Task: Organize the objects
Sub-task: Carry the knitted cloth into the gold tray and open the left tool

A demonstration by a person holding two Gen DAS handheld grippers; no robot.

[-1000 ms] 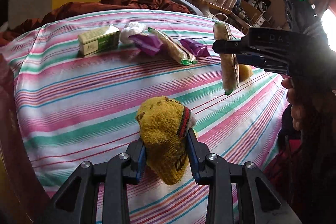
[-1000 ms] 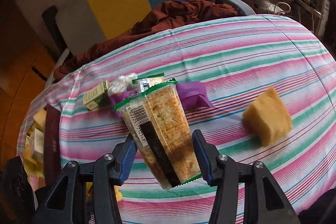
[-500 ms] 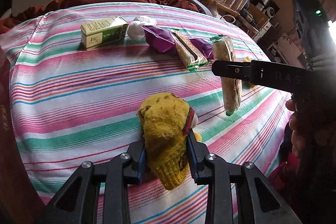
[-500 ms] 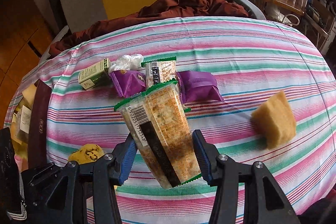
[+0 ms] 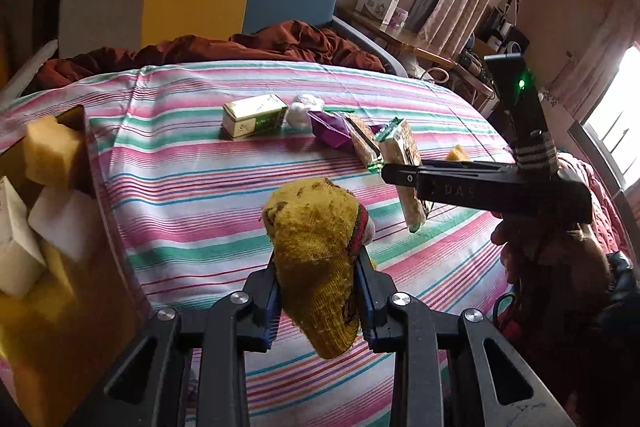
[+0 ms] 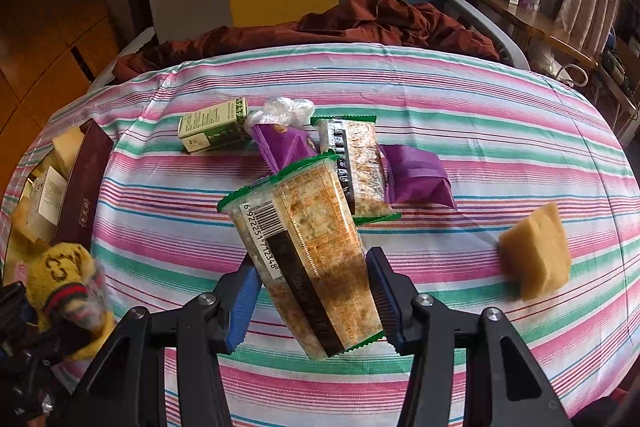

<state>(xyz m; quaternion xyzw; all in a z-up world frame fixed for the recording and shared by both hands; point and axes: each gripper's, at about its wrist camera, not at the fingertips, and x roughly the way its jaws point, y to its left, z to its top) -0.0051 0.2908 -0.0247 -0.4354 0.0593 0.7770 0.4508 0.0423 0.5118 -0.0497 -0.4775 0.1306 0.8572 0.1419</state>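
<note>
Surface: striped cloth (image 6: 480, 131) in pink, green and white over a rounded top.
Far middle: green-and-cream carton (image 6: 212, 126) on its side, crumpled clear plastic (image 6: 285, 109) just beside it.
Centre: two purple packets (image 6: 418, 179), a green-edged cracker pack (image 6: 358, 167) between them.
Right: yellow sponge block (image 6: 538, 251), well apart.
Left edge: dark red box (image 6: 82, 183).

The left gripper (image 5: 318, 301) fingers (image 5: 270, 301) are clamped tight, angled downward; the right gripper (image 6: 314, 297) fingers (image 6: 242, 293) grip at mid-width, pitched steeply down.
</note>
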